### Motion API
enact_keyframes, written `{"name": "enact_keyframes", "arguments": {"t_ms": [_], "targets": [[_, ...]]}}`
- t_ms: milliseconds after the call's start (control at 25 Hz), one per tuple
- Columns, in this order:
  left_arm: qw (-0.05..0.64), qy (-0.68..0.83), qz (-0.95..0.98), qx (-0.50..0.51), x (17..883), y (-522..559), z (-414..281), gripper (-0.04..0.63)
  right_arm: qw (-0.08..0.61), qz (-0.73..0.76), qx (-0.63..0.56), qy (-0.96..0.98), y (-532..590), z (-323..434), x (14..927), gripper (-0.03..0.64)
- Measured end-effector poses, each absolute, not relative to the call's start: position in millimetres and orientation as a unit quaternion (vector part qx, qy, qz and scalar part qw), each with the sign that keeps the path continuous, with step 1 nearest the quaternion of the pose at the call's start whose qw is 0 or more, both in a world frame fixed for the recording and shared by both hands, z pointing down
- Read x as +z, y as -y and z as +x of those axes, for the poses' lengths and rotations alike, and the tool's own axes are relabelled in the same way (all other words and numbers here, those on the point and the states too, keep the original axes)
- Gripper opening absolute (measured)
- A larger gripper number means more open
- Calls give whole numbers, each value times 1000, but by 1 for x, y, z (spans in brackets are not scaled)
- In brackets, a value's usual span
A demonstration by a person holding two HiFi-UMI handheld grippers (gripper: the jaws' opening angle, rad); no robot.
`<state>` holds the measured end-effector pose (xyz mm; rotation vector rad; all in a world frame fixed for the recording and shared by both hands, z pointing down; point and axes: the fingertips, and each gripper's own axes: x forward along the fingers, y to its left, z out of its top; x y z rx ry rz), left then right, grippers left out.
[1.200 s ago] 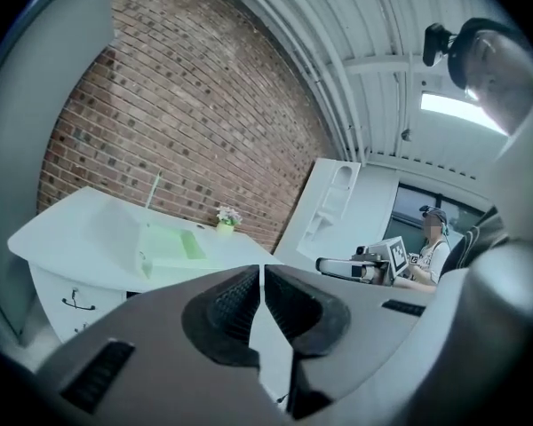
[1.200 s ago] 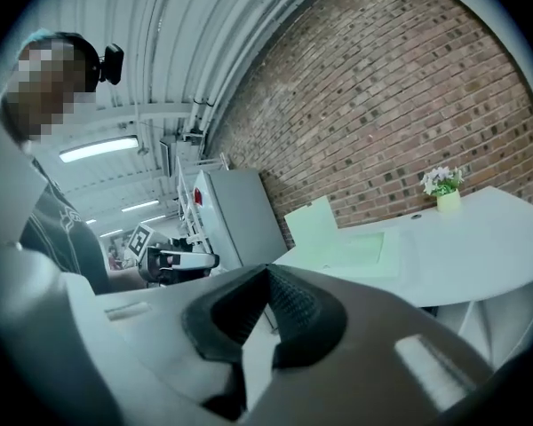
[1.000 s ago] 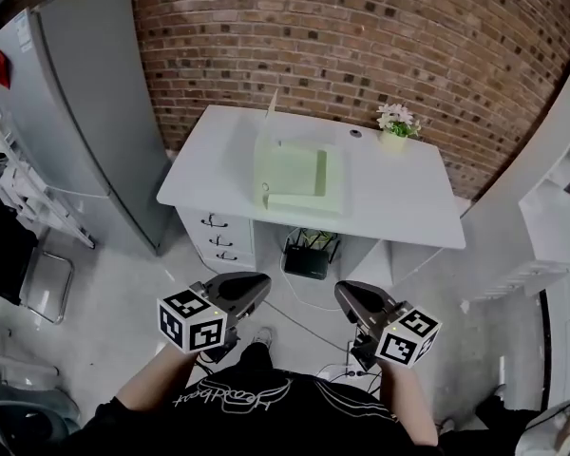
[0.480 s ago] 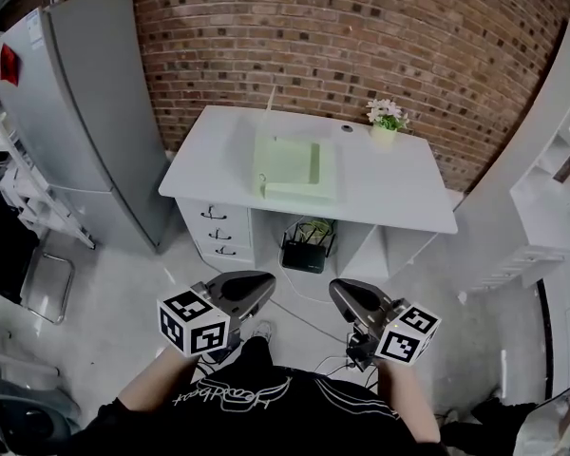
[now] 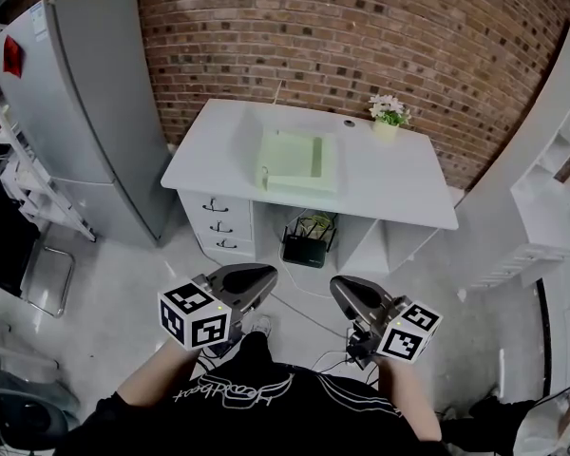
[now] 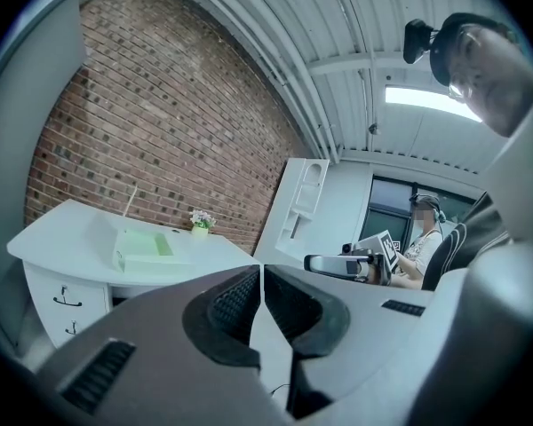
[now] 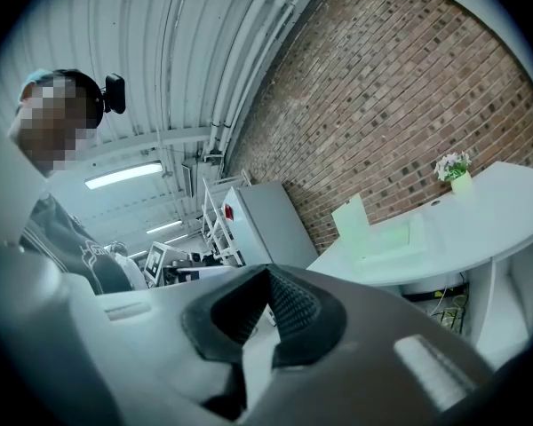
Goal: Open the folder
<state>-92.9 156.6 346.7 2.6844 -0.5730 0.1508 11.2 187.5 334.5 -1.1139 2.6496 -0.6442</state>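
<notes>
A pale green folder point(image 5: 297, 161) lies on the white desk point(image 5: 399, 183) far ahead of me. One thin cover point(image 5: 277, 94) stands upright at its back left corner. The right gripper view shows that cover point(image 7: 351, 227) as a raised panel over the flat folder point(image 7: 393, 237). In the left gripper view the folder point(image 6: 145, 248) is small and distant. My left gripper point(image 5: 264, 275) and right gripper point(image 5: 338, 289) hover low over the floor, well short of the desk. Both are shut with nothing between the pads point(image 6: 241, 295) point(image 7: 295, 302).
A small flower pot point(image 5: 388, 122) stands at the desk's back right. Drawers point(image 5: 222, 230) and a black box point(image 5: 304, 253) sit under the desk. A grey cabinet point(image 5: 85, 112) flanks it on the left, white shelving point(image 5: 551, 198) on the right. A seated person point(image 6: 419, 247) is off to one side.
Both grippers have drifted a little together over the floor and stay shut. The desk sits slightly differently in the head view. The folder has not moved.
</notes>
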Motion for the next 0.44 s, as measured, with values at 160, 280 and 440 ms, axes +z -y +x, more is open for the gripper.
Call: {"name": "enact_keyframes", "arguments": {"t_ms": [160,280,440], "targets": [[197,209,956,55,346,-156,-94,15,98,-375,-217,-896,-187,12,334,2],[195,210,956,56,345,-157,-92,15,99,-374,-215,-897,-188,13,333,2],[193,210,957,56,344,-159,-90,15,100,-374,-212,-897,-189,14,332,2]]}}
